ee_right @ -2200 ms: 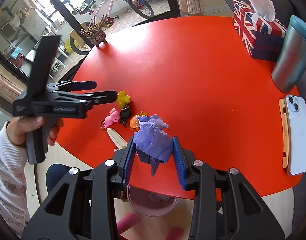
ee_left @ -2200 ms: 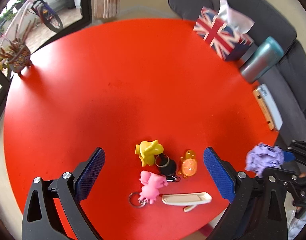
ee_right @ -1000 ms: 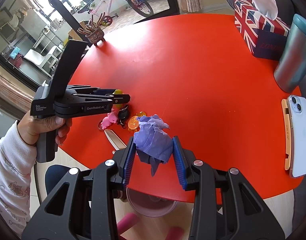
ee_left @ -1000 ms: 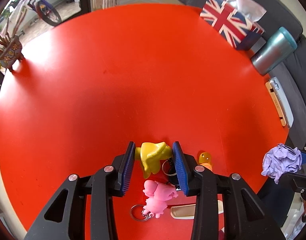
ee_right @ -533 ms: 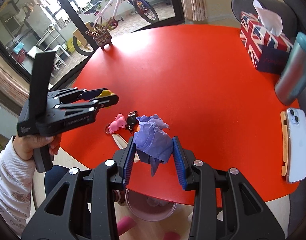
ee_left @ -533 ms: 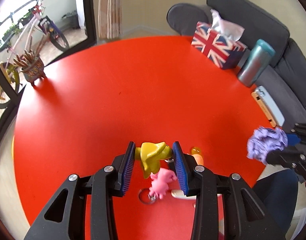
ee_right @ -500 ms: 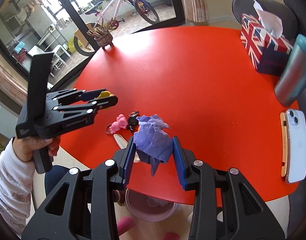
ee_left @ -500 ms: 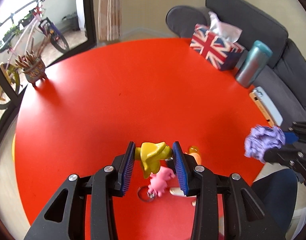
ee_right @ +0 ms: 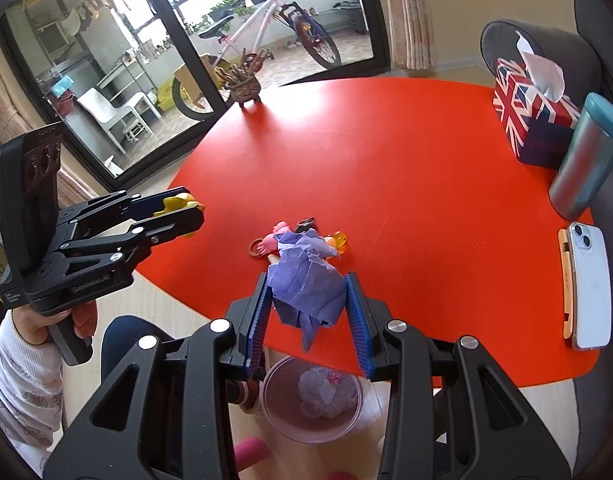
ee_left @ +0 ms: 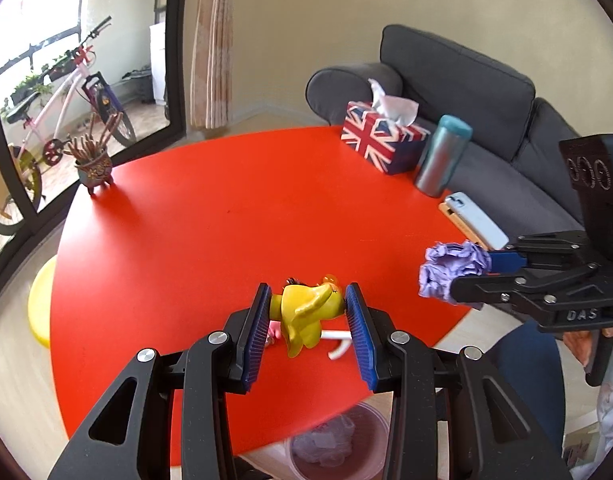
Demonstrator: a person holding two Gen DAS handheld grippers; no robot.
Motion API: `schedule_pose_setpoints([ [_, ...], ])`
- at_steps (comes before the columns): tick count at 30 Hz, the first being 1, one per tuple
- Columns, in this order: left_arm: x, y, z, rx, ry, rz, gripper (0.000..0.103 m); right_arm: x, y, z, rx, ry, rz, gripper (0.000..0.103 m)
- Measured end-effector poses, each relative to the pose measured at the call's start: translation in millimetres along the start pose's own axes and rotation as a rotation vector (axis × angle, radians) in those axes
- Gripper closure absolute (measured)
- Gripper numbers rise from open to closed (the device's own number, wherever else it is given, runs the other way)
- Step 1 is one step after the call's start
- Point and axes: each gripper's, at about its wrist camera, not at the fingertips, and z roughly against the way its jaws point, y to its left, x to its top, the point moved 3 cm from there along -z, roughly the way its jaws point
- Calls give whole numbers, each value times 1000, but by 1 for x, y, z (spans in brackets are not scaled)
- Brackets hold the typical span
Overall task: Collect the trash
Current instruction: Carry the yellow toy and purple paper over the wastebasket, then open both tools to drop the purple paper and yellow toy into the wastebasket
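Note:
My left gripper (ee_left: 307,312) is shut on a yellow toy figure (ee_left: 304,312) and holds it in the air above the red round table (ee_left: 226,208). It also shows in the right wrist view (ee_right: 186,210). My right gripper (ee_right: 308,312) is shut on a crumpled purple tissue (ee_right: 306,280) at the table's near edge, above a pink bin (ee_right: 312,400) on the floor that holds white tissue. The purple tissue also shows in the left wrist view (ee_left: 452,270). A pink figure keyring (ee_right: 272,240), an orange charm (ee_right: 338,242) and a white strip (ee_left: 338,336) lie on the table.
A Union Jack tissue box (ee_left: 382,136), a teal tumbler (ee_left: 442,160) and a phone (ee_left: 476,220) stand at the table's right side. A small plant pot (ee_left: 92,164) sits at the far left edge. A grey sofa (ee_left: 466,92) is behind. A yellow stool (ee_left: 42,308) is on the floor.
My left gripper closed on the yellow toy and lifted it up off the table, back towards the near edge. My right gripper kept holding the purple tissue, rising slightly.

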Motion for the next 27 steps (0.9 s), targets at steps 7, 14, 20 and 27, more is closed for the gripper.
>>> schedule_pose_setpoints([
  [7, -21, -13, 30, -14, -41, 7, 65, -13, 16, 17, 25, -30, 36, 66],
  [14, -36, -21, 46, -18, -52, 8, 66, -29, 26, 25, 20, -31, 75, 66],
  [20, -52, -25, 48, -29, -43, 29, 66, -49, 26, 24, 34, -11, 73, 66],
  [27, -75, -29, 46, -39, -8, 51, 66, -78, 30, 17, 39, 40, 79, 66],
])
